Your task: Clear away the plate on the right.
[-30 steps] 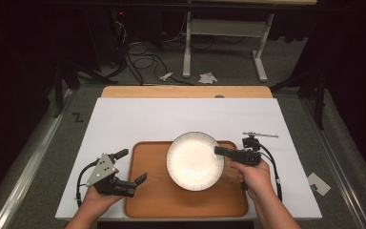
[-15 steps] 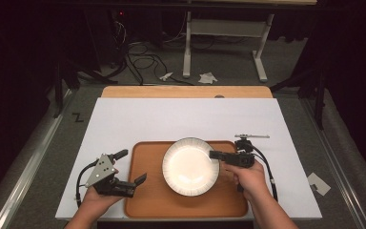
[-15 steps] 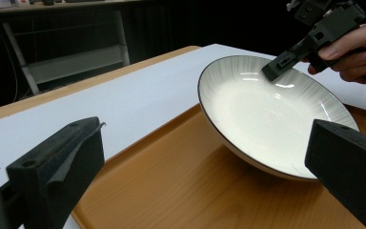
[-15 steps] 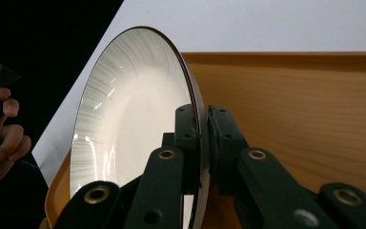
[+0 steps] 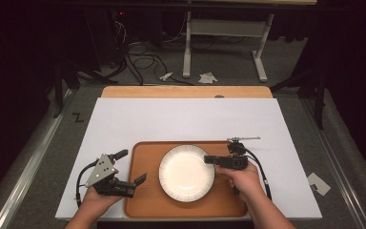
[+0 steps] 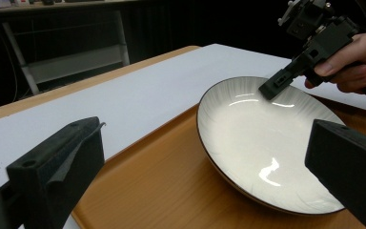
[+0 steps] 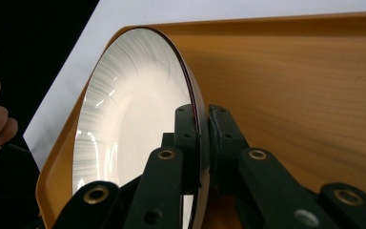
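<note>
right gripper [image 5: 209,160]: clamped on rim of white ribbed ceramic plate [image 5: 186,174] | plate: shifted left and down, now over wooden tray [image 5: 140,202] centre (placement looks near) | left gripper [image 5: 131,167]: wide, idle

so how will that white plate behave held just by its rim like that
The plate looks rigid and glazed, so it may slip in the right claw, which pinches only its thin rim. Held at one edge, it probably sags toward the tray. Likely breakable if dropped.
</note>
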Tool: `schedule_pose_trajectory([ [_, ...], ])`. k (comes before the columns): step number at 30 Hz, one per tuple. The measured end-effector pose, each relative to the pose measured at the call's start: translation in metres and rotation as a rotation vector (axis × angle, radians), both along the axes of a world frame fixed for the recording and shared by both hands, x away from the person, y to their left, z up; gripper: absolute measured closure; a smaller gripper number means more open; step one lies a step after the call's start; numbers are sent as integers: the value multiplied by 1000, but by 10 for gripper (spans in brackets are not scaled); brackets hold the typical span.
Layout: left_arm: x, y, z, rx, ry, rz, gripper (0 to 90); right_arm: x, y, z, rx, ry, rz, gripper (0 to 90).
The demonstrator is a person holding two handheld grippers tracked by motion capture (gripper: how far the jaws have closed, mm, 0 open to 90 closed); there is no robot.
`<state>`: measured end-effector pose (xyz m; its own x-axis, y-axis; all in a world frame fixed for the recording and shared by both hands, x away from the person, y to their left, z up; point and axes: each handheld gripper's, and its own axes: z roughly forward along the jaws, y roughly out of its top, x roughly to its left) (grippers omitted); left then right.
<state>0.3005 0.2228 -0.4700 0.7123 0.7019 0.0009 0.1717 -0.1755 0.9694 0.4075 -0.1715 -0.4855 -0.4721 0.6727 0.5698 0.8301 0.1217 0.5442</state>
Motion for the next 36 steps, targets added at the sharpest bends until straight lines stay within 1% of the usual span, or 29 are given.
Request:
schedule_pose_trajectory([
  [1, 0, 0, 0, 0, 0, -1, 4, 0, 1, -1, -5, 6, -1, 846],
  [3, 0, 0, 0, 0, 0, 0, 4, 1, 1, -3, 4, 22, 4, 845],
  [5, 0, 0, 0, 0, 0, 0, 4, 2, 1, -5, -1, 37, 6, 847],
  [7, 0, 0, 0, 0, 0, 0, 4, 3, 2, -9, -6, 60, -5, 848],
  [9, 0, 0, 0, 0, 0, 0, 4, 3, 2, -11, -20, 63, -9, 846],
  [10, 0, 0, 0, 0, -1, 0, 4, 3, 1, -11, -32, 76, -14, 845],
  [11, 0, 0, 0, 0, -1, 0, 4, 4, 1, -12, -38, 76, -16, 846],
  [12, 0, 0, 0, -1, -1, 0, 4, 4, 2, -13, -56, 78, -17, 847],
  [16, 0, 0, 0, 0, 0, 1, 4, 4, 2, -16, -78, 85, -21, 848],
  [19, 0, 0, 0, 2, 0, 1, 4, 4, 3, -18, -100, 79, -18, 846],
  [21, 0, 0, 0, 3, 1, 1, 4, 4, 3, -18, -102, 77, -16, 846],
  [23, 0, 0, 0, 3, 2, 0, 4, 3, 3, -18, -97, 74, -13, 811],
  [25, 0, -1, 0, 4, 2, 0, 4, 3, 3, -17, -89, 69, -14, 746],
  [28, 0, -1, 0, 4, 2, -1, 4, 1, 2, -12, -89, 19, -14, 661],
  [29, 0, -1, 0, 3, 1, -1, 4, 0, -1, -7, -74, -7, -8, 651],
  [30, 0, -1, 0, 3, 0, 2, 4, 0, -1, -7, -74, -7, -8, 651],
  [32, 1, 0, 1, 0, -1, 12, 4, -3, -7, 2, -56, -59, -5, 622],
  [34, 1, 1, 1, -5, -1, 19, 4, -6, -15, 11, -50, -108, -13, 592],
  [36, 2, 2, 1, -10, -2, 24, 4, -11, -26, 20, -41, -162, -36, 549],
])
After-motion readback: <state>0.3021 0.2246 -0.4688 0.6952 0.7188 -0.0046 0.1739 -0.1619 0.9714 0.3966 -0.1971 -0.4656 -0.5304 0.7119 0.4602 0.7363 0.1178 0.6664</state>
